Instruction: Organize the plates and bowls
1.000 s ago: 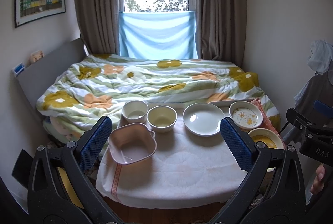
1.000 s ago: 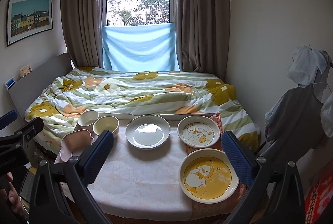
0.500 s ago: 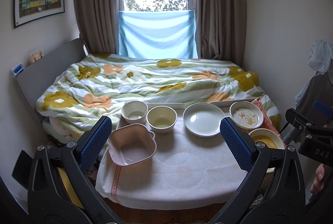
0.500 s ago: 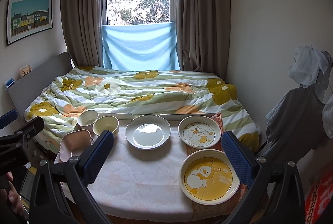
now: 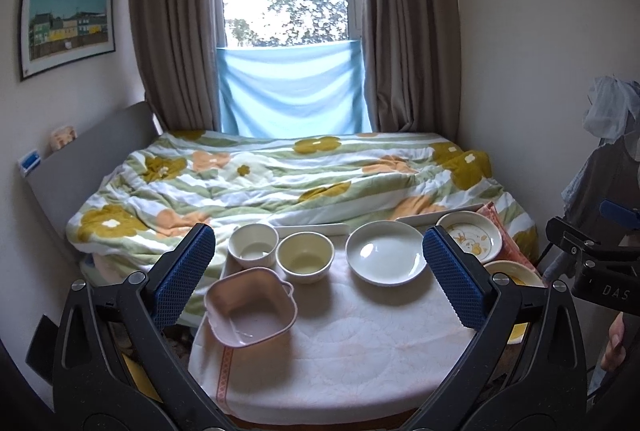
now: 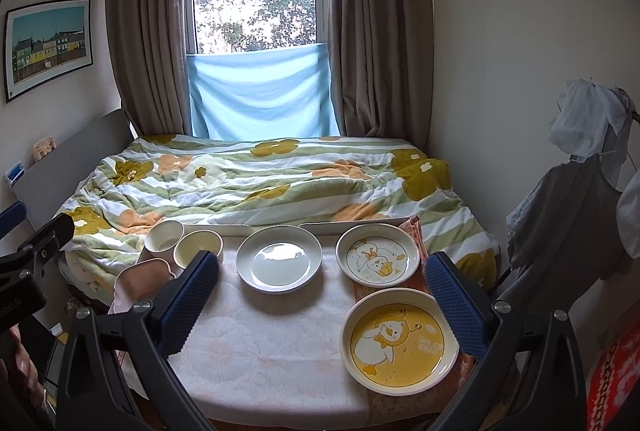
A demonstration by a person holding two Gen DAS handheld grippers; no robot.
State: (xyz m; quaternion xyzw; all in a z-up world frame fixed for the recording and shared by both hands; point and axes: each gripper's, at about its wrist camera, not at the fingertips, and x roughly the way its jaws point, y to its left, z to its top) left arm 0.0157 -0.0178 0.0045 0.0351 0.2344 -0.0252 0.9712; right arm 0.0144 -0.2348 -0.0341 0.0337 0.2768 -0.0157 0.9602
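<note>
We hold the left gripper (image 5: 318, 273) and the right gripper (image 6: 322, 293) above the near edge of the counter (image 6: 272, 343), both with jaws spread wide and nothing between them.

On the cloth-covered counter the dishes sit upright, openings up. Along the far edge, from left to right, stand a white bowl (image 5: 253, 245), a cream bowl (image 5: 305, 257) touching it, a plain white plate (image 5: 386, 258) and a small duck plate (image 6: 377, 260). Nearer us on the left lies a pink square bowl (image 5: 250, 306), its one visible small handle turned toward the cream bowl; from the left wrist it looks set cornerwise to the counter's edge. Nearer on the right sits a yellow duck plate (image 6: 401, 341), the duck's head toward the bed (image 6: 260, 183). The round pieces have no long axis.

The right wrist view shows both duck plates whole, while the left wrist view hides most of the yellow one behind a finger. The left wrist view shows the pink bowl's inside; the right wrist view gives only its rim, partly behind a finger.
</note>
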